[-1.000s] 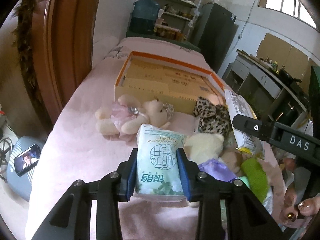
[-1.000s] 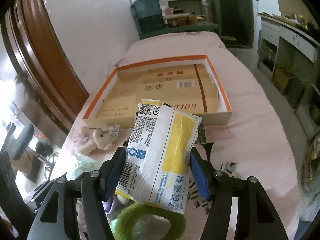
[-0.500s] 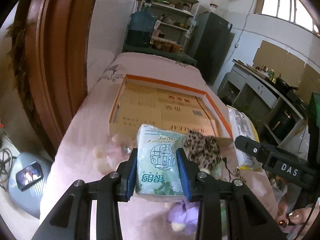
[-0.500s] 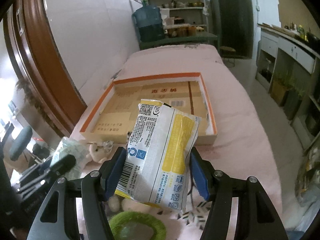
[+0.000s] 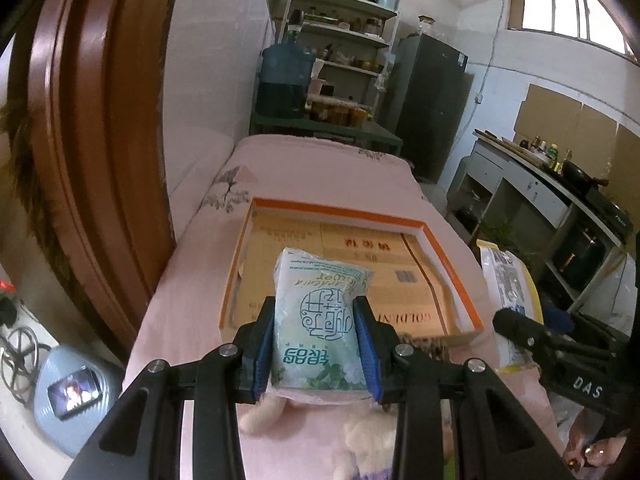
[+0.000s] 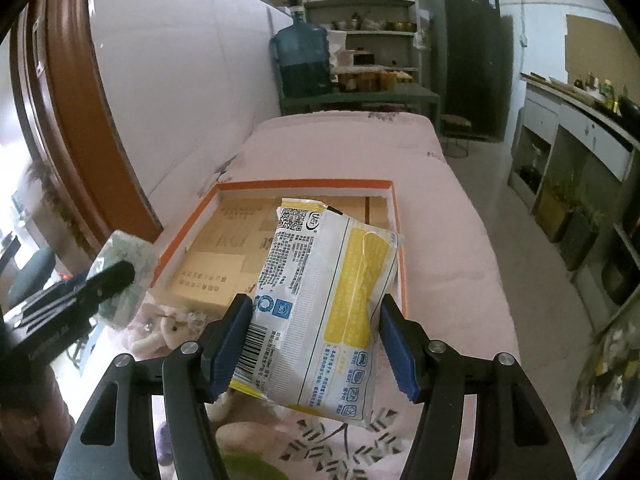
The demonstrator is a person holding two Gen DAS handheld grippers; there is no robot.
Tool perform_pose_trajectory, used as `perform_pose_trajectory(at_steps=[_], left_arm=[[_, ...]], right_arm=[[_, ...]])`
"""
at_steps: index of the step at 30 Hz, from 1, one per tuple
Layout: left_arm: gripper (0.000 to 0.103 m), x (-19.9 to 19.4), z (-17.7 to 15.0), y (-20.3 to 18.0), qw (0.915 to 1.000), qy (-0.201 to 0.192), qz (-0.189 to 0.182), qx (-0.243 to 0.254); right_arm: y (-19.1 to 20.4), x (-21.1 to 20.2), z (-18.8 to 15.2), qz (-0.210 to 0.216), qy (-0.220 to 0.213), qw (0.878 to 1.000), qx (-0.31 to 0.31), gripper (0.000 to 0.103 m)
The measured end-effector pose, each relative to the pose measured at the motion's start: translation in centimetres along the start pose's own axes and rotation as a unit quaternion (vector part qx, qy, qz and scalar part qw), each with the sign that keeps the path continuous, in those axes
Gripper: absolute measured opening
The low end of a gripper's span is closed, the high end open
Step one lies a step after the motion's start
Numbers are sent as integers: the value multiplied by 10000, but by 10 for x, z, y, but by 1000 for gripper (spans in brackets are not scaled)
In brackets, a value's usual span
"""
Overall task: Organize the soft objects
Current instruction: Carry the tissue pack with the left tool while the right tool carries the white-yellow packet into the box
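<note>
My left gripper [image 5: 314, 344] is shut on a pale green tissue pack [image 5: 318, 320] and holds it in the air over the near edge of the shallow orange-rimmed cardboard box [image 5: 340, 213]. My right gripper [image 6: 314, 340] is shut on a white and yellow wipes pack [image 6: 324, 304], held above the box's [image 6: 304, 185] near right corner. The wipes pack also shows at the right of the left wrist view [image 5: 506, 280]. The tissue pack and left gripper show at the left of the right wrist view [image 6: 120, 276]. The box is empty.
The box lies on a table with a pink cloth [image 5: 320, 168]. Plush toys [image 6: 168, 324] lie on the cloth before the box, with a cream plush [image 5: 368, 436] under my left gripper. A wooden door frame [image 5: 92, 160] stands at left, shelves and a fridge behind.
Both grippers have risen and moved forward with their packs, from above the pile of soft toys to over the near edge of the box.
</note>
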State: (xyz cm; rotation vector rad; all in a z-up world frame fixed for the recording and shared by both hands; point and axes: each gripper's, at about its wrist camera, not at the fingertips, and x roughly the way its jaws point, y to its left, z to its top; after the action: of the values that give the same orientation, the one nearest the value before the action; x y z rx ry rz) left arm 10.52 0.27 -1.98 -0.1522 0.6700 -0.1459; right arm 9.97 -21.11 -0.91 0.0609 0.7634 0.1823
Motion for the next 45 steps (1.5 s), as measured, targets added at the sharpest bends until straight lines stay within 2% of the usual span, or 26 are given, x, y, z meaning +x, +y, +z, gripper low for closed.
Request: perform_pose_trajectory(at_steps=[9, 20, 31, 38, 45], left_arm=[[37, 26, 28, -9, 9999, -94, 104, 80], [37, 75, 58, -9, 9999, 143, 42, 60], [37, 133, 75, -7, 9978, 639, -11, -153], [37, 167, 79, -6, 9952, 939, 57, -272], [37, 193, 73, 1, 9912, 1261, 68, -390]], right_arm=[[-10, 16, 26, 66, -6, 9999, -115, 65], [-23, 63, 64, 237, 109, 9992, -318, 65], [-35, 132, 90, 450, 641, 9963, -354, 65], [-33, 170, 91, 541, 1009, 9927, -367, 65], [-32, 189, 86, 566, 1214, 9903, -365, 65]])
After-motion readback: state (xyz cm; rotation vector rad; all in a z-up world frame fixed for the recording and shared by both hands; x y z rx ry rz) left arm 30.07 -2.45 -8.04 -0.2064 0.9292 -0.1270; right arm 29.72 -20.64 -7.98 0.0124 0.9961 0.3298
